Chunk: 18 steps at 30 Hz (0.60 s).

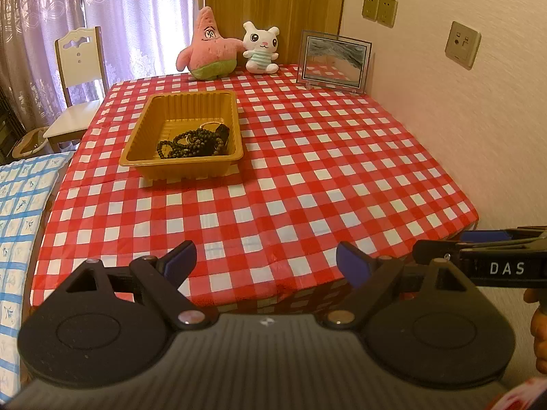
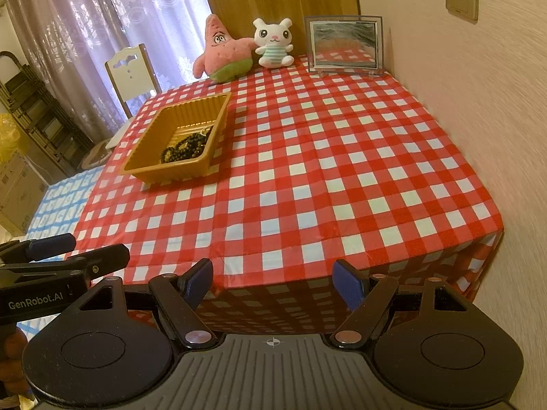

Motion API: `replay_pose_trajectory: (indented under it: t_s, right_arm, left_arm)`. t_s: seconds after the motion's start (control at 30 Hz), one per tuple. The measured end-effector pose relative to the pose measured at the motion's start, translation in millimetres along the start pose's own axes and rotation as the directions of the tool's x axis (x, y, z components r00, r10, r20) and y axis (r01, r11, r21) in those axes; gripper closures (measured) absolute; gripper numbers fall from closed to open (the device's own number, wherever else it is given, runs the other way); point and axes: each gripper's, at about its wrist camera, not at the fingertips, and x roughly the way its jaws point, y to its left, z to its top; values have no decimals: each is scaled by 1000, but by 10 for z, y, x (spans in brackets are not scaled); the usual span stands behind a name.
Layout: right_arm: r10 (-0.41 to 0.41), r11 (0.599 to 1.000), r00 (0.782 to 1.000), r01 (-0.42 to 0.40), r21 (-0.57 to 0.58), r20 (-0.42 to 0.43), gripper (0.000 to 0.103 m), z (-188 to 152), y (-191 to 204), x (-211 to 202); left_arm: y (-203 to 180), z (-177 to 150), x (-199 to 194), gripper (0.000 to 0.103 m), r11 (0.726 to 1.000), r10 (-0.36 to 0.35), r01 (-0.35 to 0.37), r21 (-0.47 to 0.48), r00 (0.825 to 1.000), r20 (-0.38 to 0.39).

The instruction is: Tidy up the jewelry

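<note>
An orange plastic tray [image 1: 143, 160] sits on the left half of the red-checked table [image 1: 307, 171]. Dark bead necklaces [image 1: 191, 143] lie piled in its near right corner, with a pale bracelet behind them. The tray [image 2: 136, 167] and beads [image 2: 184, 148] also show in the right wrist view. My left gripper [image 1: 266, 261] is open and empty, held over the table's near edge. My right gripper [image 2: 273, 282] is open and empty, just before the near edge. Each gripper shows at the side of the other's view.
A pink star plush [image 1: 208, 48], a white bunny plush [image 1: 261, 48] and a picture frame [image 1: 333, 61] stand along the table's far edge. A wall runs along the right. A white chair [image 1: 77, 78] and a blue-checked cloth [image 1: 20, 205] are at the left.
</note>
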Motion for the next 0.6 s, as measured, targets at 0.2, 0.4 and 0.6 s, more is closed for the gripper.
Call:
replay_pose_trajectory:
  t_s: [0.2, 0.4, 0.6]
  right_arm:
    - [0, 1000, 1000, 0, -1, 1, 26, 4, 5, 7]
    - [3, 1000, 1000, -3, -3, -1, 26, 16, 14, 30]
    - [3, 1000, 1000, -3, -5, -1, 26, 21, 24, 33]
  left_arm:
    - [2, 3, 3, 15, 1000, 1, -1, 0, 1000, 1]
    - [3, 3, 2, 15, 1000, 0, 0, 0, 1000, 1]
    - [5, 5, 3, 15, 1000, -1, 1, -1, 1000, 0]
